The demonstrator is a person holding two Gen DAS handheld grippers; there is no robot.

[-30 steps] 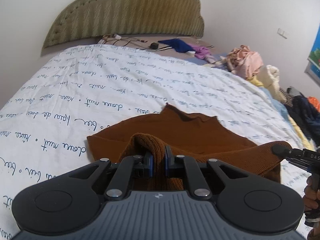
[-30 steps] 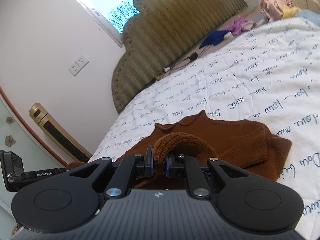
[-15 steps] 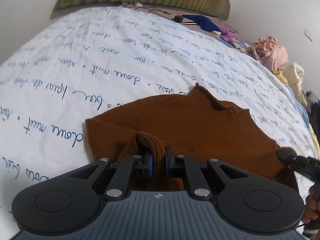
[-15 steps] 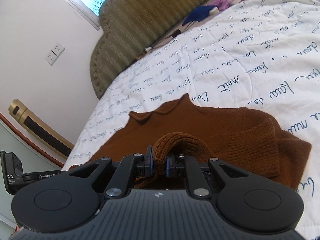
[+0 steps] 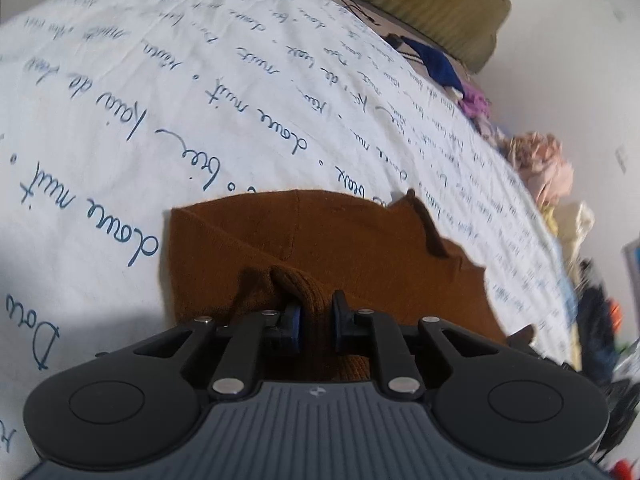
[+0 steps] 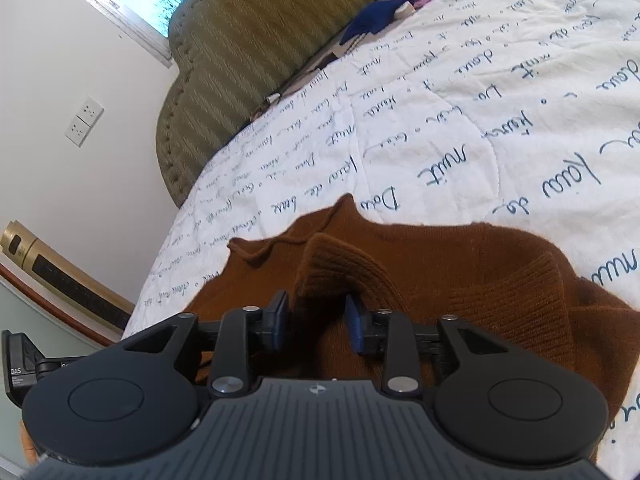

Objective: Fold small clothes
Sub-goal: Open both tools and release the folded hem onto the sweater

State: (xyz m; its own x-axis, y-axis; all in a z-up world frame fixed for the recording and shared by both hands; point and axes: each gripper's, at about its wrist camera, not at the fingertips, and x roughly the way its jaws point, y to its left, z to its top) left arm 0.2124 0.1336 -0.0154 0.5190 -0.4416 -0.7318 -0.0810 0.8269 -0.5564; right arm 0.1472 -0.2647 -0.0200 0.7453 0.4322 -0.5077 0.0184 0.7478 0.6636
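Note:
A small brown knit sweater [image 5: 360, 252] lies on a white quilt with blue script [image 5: 200, 100]. My left gripper [image 5: 316, 312] is shut on a ribbed fold of the sweater, low over its near edge. In the right wrist view the sweater [image 6: 460, 264] lies partly folded over itself. My right gripper [image 6: 316, 316] has its jaws apart, with a ribbed fold of the sweater loose between them. The left gripper's body [image 6: 20, 372] shows at the left edge of that view.
A green padded headboard [image 6: 260, 52] stands at the far end of the bed. Loose clothes lie there: a blue piece [image 5: 436, 64], a purple one [image 5: 474, 102] and a pink pile [image 5: 540, 164]. A wall with a socket [image 6: 84, 120] is on the left.
Both grippers have carried the sweater's edge forward and down onto the garment. My right gripper has opened and let go of its fold. My left gripper stays shut.

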